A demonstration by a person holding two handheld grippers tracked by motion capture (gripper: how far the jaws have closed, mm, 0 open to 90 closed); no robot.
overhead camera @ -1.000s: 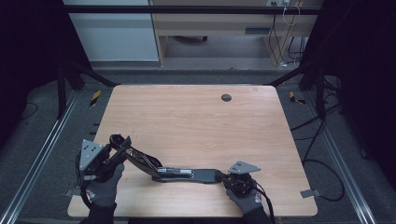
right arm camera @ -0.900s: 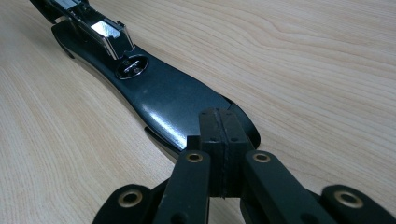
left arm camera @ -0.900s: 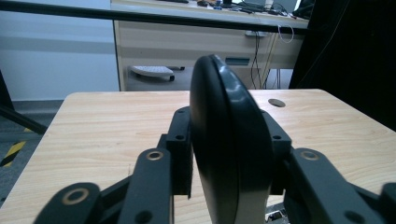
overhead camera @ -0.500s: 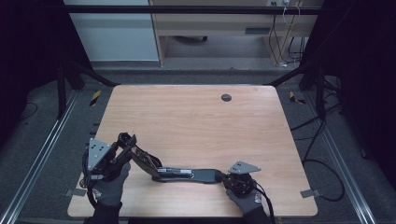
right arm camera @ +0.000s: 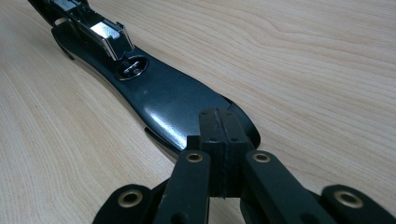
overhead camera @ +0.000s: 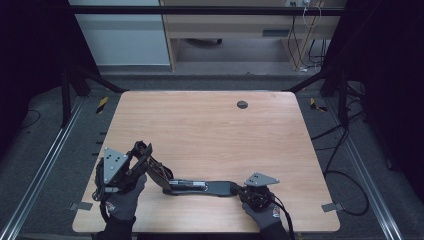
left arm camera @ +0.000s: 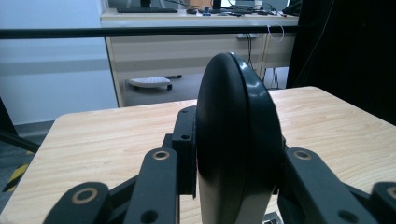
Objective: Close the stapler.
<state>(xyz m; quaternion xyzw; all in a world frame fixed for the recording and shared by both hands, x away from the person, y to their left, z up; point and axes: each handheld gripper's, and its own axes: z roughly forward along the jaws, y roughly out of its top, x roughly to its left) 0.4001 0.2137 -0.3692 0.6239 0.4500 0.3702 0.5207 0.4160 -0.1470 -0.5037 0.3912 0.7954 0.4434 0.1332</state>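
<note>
Stapler (overhead camera: 200, 186) opened flat near table (overhead camera: 210, 130) front edge, its lifted arm partly hidden behind left gripper (overhead camera: 141, 150) clamped on it, now further in; right gripper (overhead camera: 239, 190) pressed shut at base end

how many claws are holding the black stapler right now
2. The left claw grips the raised black arm of the stapler at the table's front left; the right claw pinches the flat base end at front centre.
</note>
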